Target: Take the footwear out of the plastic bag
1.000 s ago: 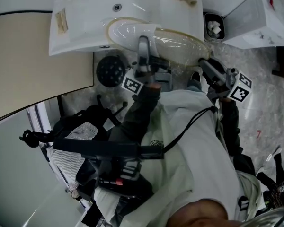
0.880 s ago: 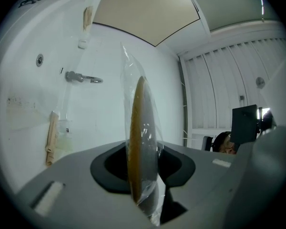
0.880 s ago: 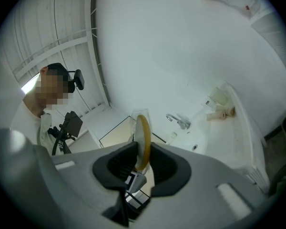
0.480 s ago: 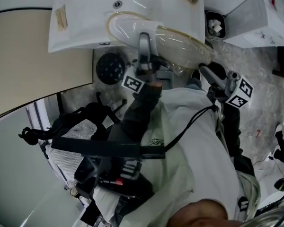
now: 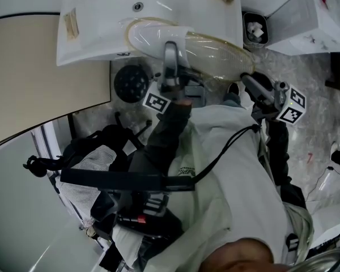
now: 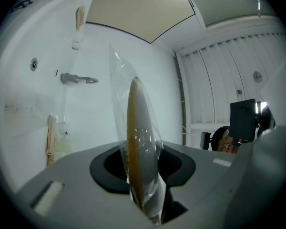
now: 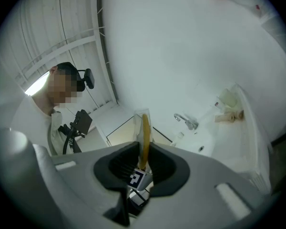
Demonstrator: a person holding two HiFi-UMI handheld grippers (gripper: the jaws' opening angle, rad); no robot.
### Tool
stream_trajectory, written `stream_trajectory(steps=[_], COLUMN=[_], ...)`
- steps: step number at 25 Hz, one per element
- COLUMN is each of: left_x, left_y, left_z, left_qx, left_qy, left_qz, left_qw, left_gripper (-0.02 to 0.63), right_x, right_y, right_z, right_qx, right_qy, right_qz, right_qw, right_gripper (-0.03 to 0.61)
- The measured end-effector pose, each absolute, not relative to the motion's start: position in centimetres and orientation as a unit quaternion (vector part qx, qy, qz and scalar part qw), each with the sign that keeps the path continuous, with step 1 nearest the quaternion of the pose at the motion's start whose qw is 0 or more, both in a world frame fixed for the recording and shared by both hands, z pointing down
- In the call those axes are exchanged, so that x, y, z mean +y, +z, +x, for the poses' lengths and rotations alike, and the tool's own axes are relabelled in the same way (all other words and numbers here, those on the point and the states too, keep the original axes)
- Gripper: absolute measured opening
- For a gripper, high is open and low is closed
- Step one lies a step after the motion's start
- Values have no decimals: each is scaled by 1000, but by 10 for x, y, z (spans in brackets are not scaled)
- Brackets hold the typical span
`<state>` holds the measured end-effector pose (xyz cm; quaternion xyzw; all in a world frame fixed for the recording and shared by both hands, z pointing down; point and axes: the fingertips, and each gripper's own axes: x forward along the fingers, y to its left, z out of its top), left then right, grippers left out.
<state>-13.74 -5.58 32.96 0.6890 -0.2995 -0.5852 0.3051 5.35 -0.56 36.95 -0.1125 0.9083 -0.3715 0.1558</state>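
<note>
In the head view, the left claw (image 5: 170, 52) and the right claw (image 5: 248, 79) are raised in front of the person's chest, just below a white washbasin (image 5: 102, 33). Between them they hold up a clear plastic bag (image 5: 215, 52). The slipper (image 5: 150, 38), white with a tan rim, is inside the bag and stretches from above the left claw toward the right one. A small bin (image 5: 254, 30) stands on the floor beside the basin. In the left gripper view, the left claw (image 6: 143, 175) is clamped on the plastic bag (image 6: 119, 80) with the slipper (image 6: 136, 142) inside it. The slipper is seen edge-on and stands upright out of the jaws. A chrome tap (image 6: 78, 79) shows behind it. In the right gripper view, the right claw (image 7: 144, 163) has just been closing. Its jaws pinch the plastic bag (image 7: 138, 116) together with the thin tan edge of the slipper (image 7: 145, 137), which rises straight up between them. Through the gap below shows the left claw's marker cube (image 7: 137, 178). The tap (image 7: 186, 120) and basin lie to the right, and the person (image 7: 43, 123) stands at the left.
</note>
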Motion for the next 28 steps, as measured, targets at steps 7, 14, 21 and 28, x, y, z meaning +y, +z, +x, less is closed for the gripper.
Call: stream_trajectory(steps=[7, 14, 21, 28], left_x=[-56, -55, -54, -52], left_y=[330, 331, 327, 323], left_z=[-138, -143, -144, -147], left_qx=[-287, -298, -302, -285], left_qy=[-600, -612, -615, -634], left_qz=[679, 663, 662, 650], left_qw=[310, 312, 303, 309], left_gripper=[110, 104, 101, 97], right_x=[-4, -14, -20, -31], right_y=[360, 367, 371, 361], right_z=[57, 58, 59, 68], right_qx=[913, 926, 931, 919], right_qy=[-348, -277, -214, -173], right_qz=[-105, -218, -285, -339], right_qw=[184, 133, 73, 99], right_gripper=[60, 85, 104, 127])
